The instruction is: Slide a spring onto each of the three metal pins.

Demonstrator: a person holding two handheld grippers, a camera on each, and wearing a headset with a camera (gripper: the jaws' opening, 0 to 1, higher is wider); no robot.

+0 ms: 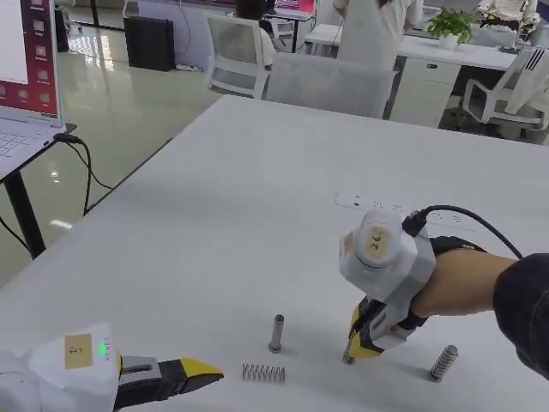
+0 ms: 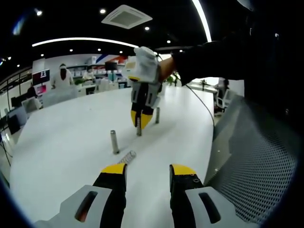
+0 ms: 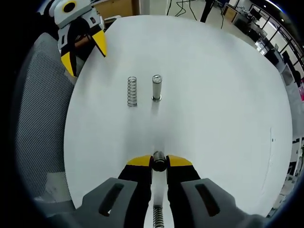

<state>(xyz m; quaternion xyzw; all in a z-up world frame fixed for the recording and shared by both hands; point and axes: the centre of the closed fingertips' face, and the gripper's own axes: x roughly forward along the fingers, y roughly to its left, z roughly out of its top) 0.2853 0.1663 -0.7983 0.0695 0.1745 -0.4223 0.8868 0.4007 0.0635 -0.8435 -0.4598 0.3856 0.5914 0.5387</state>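
Note:
A bare metal pin (image 1: pixel 276 333) (image 2: pixel 114 142) (image 3: pixel 156 87) stands upright on the white table. A loose spring (image 1: pixel 262 372) (image 2: pixel 127 157) (image 3: pixel 132 90) lies beside it. My right gripper (image 1: pixel 358 346) (image 2: pixel 141 121) (image 3: pixel 158 162) points down and is shut on the top of a second pin (image 1: pixel 348 354) (image 3: pixel 158 160); coils seem to show at that pin's foot. A third pin with a spring on it (image 1: pixel 443 363) (image 2: pixel 157 115) stands further right. My left gripper (image 1: pixel 214 373) (image 2: pixel 148 171) (image 3: pixel 84 53) is open and holds nothing, a short way from the loose spring.
The white table (image 1: pixel 257 215) stretches far ahead, with a power strip (image 1: pixel 377 206) set in it. A mesh chair (image 2: pixel 256 156) sits at the near edge. A laptop (image 1: pixel 26 77) stands on a side desk to the left. Chairs and people are beyond the far end.

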